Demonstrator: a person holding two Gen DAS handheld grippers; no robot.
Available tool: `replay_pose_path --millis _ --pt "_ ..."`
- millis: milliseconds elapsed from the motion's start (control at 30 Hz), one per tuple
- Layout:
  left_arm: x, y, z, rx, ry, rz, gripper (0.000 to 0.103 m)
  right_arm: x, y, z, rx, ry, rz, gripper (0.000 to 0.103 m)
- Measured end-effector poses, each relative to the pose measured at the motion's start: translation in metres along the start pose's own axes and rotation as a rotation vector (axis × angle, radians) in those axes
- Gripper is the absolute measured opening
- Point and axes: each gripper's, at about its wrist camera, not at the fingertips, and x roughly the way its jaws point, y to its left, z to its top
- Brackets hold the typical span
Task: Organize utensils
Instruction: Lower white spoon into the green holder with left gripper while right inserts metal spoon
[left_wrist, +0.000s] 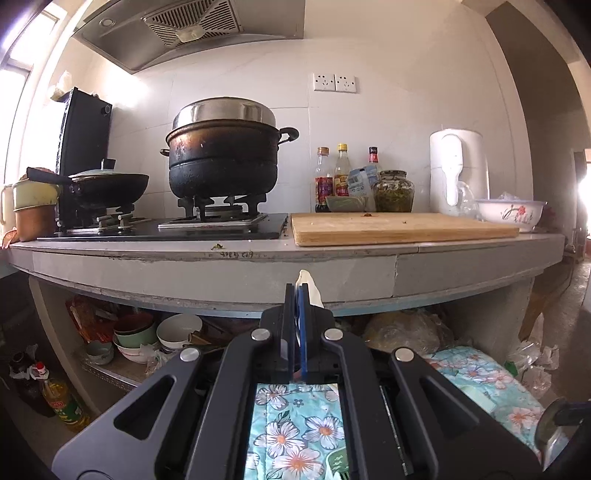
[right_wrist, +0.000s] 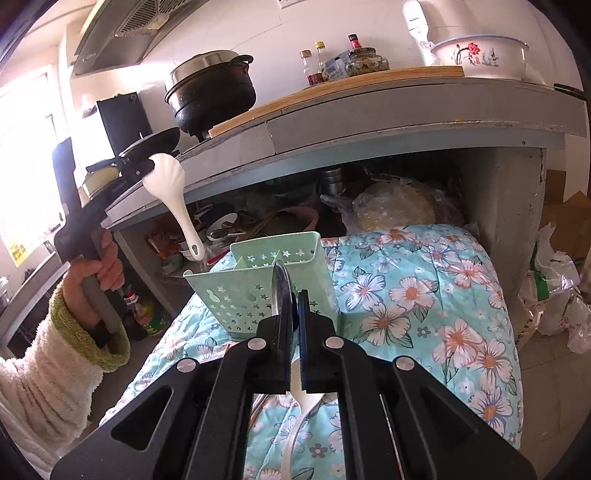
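My left gripper (left_wrist: 298, 295) is shut on a white rice paddle (left_wrist: 309, 288). In the right wrist view the left gripper (right_wrist: 147, 168) holds the paddle (right_wrist: 173, 192) by its head, handle hanging down just above the mint green utensil caddy (right_wrist: 258, 284) on the floral cloth (right_wrist: 424, 295). My right gripper (right_wrist: 293, 306) is shut on a dark-headed ladle with a white handle (right_wrist: 301, 398), close in front of the caddy.
Kitchen counter (left_wrist: 295, 258) with a stove, black pot (left_wrist: 221, 158), wok (left_wrist: 107, 184), cutting board (left_wrist: 402, 227), bottles, jar and floral bowl (left_wrist: 511, 210). Bowls and bags sit under the counter; oil bottles (left_wrist: 62, 402) stand on the floor at the left.
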Motion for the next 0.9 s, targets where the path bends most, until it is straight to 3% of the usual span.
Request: replay_pose_path --millis 300,600,633,700,900 --pt "0.026 -0.011 -0.058 0.062 0.061 -0.001 0.001 0.009 -0.007 0.009 0.011 -0.002 0.003 0.003" --pt "0.023 -0.005 -0.087 0.04 0.156 -0.084 0.004 0.004 -0.006 0.045 -0.018 -0.097 -0.004 0.003" --pt "0.02 -0.003 -0.087 0.03 0.162 -0.096 0.006 0.003 -0.005 0.051 -0.025 -0.115 -0.005 0.004" --pt "0.014 0.001 -0.087 0.005 0.166 -0.11 0.024 0.0 -0.003 0.062 -0.038 -0.151 -0.012 0.004" --pt "-0.014 0.015 -0.083 -0.081 0.152 -0.143 0.043 -0.009 0.006 0.099 -0.069 -0.261 -0.016 0.004"
